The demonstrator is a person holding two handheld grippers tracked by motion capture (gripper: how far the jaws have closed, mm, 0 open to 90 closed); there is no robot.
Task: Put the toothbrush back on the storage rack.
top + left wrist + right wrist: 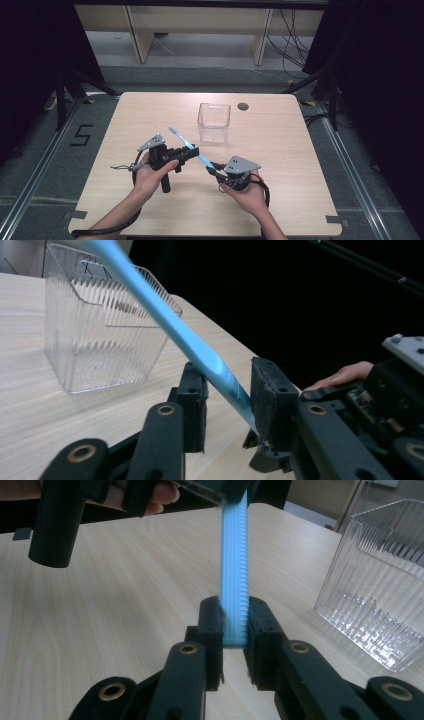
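A light blue toothbrush (186, 143) slants above the table, brush head toward the far left. My right gripper (213, 168) is shut on its handle end; in the right gripper view the ribbed handle (235, 555) rises from between the pressed pads (235, 617). My left gripper (193, 151) straddles the middle of the handle. In the left gripper view the toothbrush (190, 342) runs between the jaws (230, 385) with a gap beside it, so that gripper is open around it. A clear plastic container (214, 122) stands empty just beyond.
The wooden table (280, 150) has a round cable hole (243, 106) near its far edge. The ribbed clear container (100, 325) (380, 595) stands close to both grippers. Dark floor, cables and furniture legs lie beyond the table.
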